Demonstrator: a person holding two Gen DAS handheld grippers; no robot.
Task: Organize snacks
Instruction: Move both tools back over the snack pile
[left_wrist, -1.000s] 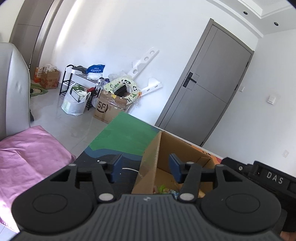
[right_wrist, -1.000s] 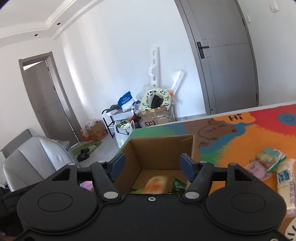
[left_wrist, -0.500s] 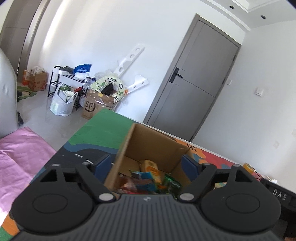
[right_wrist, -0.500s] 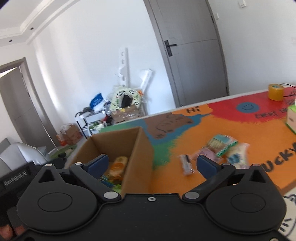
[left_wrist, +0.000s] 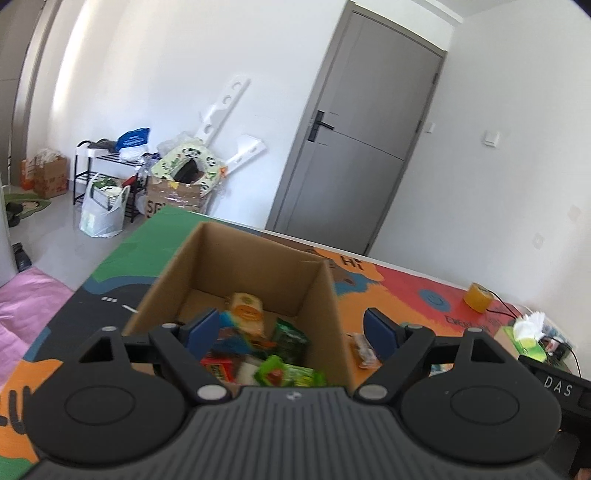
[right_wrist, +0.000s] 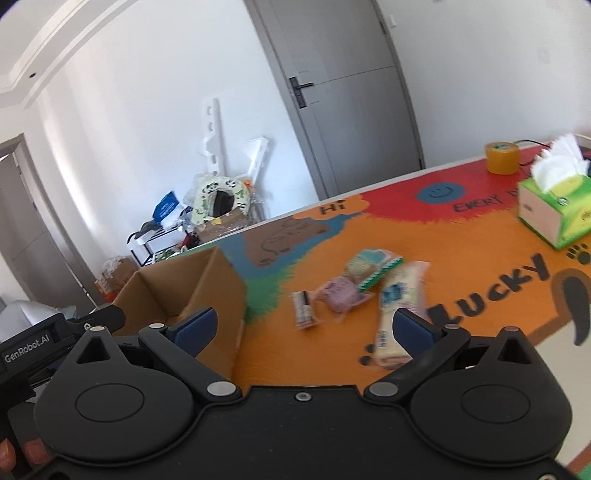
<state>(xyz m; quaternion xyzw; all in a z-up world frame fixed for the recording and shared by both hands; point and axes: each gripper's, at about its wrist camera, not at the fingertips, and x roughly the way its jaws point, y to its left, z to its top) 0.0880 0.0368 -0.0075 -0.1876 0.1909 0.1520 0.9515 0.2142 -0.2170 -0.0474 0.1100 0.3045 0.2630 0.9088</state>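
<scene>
- Black plastic, nearest you: your left gripper (left_wrist: 291, 330) has its jaws spread wide with nothing pressed between them; one pad hangs inside the cardboard box (left_wrist: 243, 280), the other outside its right wall. A second ago those jaws stood much narrower.
- Black plastic, your right gripper (right_wrist: 303, 328): jaws at full spread and empty. They too were narrower a second ago, when they sat over the box with an orange packet below them.
- Cardboard box, just ahead of the left gripper: holds a heap of packets, among them an orange-label packet (left_wrist: 246, 312) and green wrappers (left_wrist: 286, 373). I judge both hands have just let go their loads here.
- Orange mat (right_wrist: 461, 251), beyond the right gripper, which has swung off the box towards it: four loose snacks remain, namely a long pale packet (right_wrist: 397, 306), a pink packet (right_wrist: 341, 291), a small dark bar (right_wrist: 304, 312) and a teal-and-green packet (right_wrist: 373, 264).
- Reading: two items newly stored, four to collect; the long pale packet lies closest to your right jaws.
- Farther back: tissue box (right_wrist: 552, 206), yellow tape roll (right_wrist: 501, 158), grey door (right_wrist: 351, 96).
</scene>
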